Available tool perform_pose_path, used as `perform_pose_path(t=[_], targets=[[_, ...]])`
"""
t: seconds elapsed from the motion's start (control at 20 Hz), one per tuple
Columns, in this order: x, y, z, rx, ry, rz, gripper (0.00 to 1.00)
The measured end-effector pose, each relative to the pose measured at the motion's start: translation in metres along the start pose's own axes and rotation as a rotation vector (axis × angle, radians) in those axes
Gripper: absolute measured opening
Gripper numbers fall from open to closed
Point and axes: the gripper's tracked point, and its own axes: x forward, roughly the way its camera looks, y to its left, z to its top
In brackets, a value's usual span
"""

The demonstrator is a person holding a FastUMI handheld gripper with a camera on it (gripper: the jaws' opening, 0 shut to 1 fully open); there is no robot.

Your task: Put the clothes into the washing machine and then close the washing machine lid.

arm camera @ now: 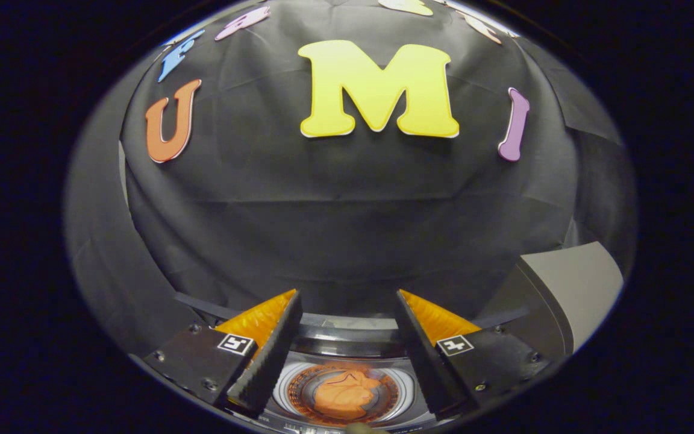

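My gripper (347, 313) is open, its two fingers spread wide with nothing between them. Below and between the fingers I look down into the washing machine's open drum (299, 377), a round metal tub. An orange garment (344, 393) lies crumpled on the drum's bottom. The machine's top rim (347, 328) curves just beyond the fingertips. To the right of the right finger the grey lid (576, 283) stands raised, tilted back.
The black cloth wall (347, 229) of the booth rises close behind the machine and wraps round both sides.
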Motion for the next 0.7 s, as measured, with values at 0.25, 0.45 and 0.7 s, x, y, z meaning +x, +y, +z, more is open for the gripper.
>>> perform_pose_path(t=[0.25,0.45,0.7], targets=[[-0.011,-0.001,-0.010,-0.013,0.010,0.001,0.96],[-0.020,0.001,-0.020,-0.025,0.016,0.011,0.96],[-0.030,0.003,-0.037,-0.008,0.040,0.024,0.96]])
